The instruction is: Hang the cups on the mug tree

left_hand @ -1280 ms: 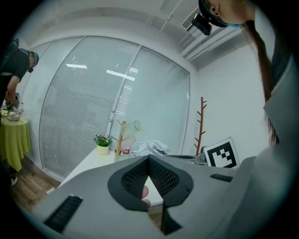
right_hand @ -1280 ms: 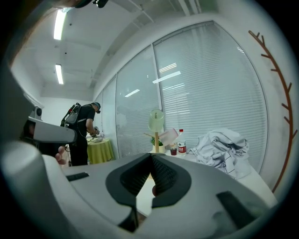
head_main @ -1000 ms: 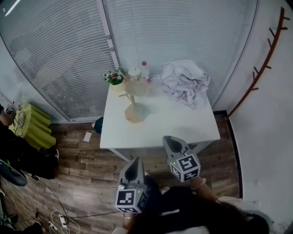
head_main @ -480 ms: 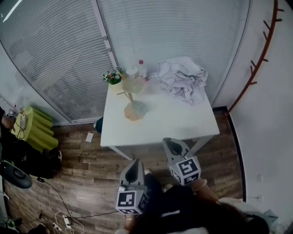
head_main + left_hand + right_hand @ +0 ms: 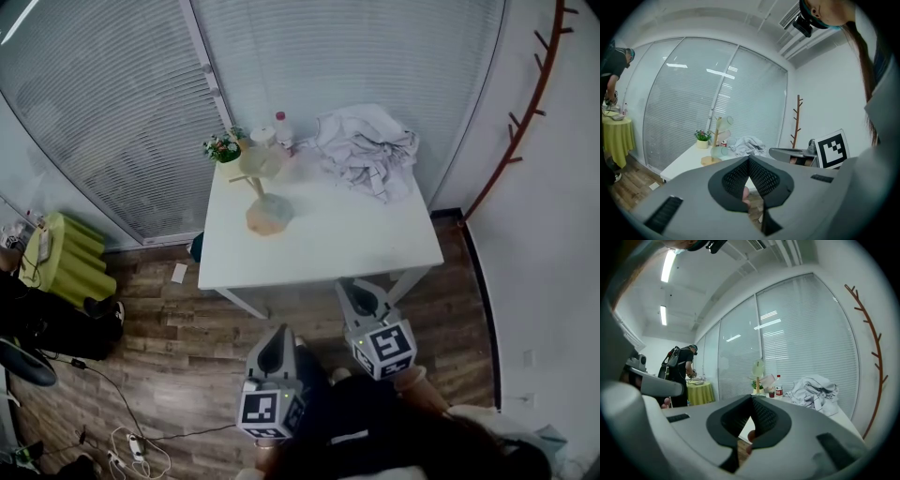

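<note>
On my feed: curved frosted-glass wall w/ horizontal blinds [image 5: 375, 56] along the back. Plain white wall [image 5: 562, 244] on the rt, w/ a brown branch-style coat stand [image 5: 879, 366] against it. Floor is grey-brown wood planks [image 5: 169, 328]. White rectangular table [image 5: 356, 244] sits by the glass. Yellow-green draped round table [image 5: 70, 262] far left. Long ceiling strip lights [image 5: 670, 266] are on.

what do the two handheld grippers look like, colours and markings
The left gripper and right gripper share the same build: smooth grey moulded shells tapering to a point, with black pads in a fine mesh texture. The left cube and right cube are white with black square markers. The person wears a dark top.
</note>
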The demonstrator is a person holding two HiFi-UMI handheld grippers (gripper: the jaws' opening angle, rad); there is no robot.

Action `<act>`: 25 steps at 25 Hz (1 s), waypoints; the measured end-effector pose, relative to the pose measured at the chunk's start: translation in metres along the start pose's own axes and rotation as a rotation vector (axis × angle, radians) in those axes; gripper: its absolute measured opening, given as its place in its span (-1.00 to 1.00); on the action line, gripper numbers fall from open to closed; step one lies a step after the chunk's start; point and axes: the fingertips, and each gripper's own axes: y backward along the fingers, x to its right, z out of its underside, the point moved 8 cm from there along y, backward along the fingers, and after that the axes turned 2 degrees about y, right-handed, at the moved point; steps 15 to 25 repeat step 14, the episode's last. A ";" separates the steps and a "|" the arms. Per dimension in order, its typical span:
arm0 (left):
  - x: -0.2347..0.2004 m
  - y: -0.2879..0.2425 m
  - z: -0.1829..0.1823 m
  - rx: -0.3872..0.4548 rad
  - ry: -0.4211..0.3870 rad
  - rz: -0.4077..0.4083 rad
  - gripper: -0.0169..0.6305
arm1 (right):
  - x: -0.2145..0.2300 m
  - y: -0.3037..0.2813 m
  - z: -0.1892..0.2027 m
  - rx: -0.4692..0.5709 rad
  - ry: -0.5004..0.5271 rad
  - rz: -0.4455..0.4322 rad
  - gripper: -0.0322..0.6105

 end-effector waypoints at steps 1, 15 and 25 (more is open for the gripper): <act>0.003 0.001 0.001 -0.002 -0.002 0.000 -0.94 | 0.001 0.002 0.001 0.000 0.007 0.000 -0.91; 0.035 0.002 0.002 -0.021 0.002 -0.024 -0.94 | 0.010 0.012 0.003 -0.032 0.061 -0.008 -0.91; 0.035 0.002 0.002 -0.021 0.002 -0.024 -0.94 | 0.010 0.012 0.003 -0.032 0.061 -0.008 -0.91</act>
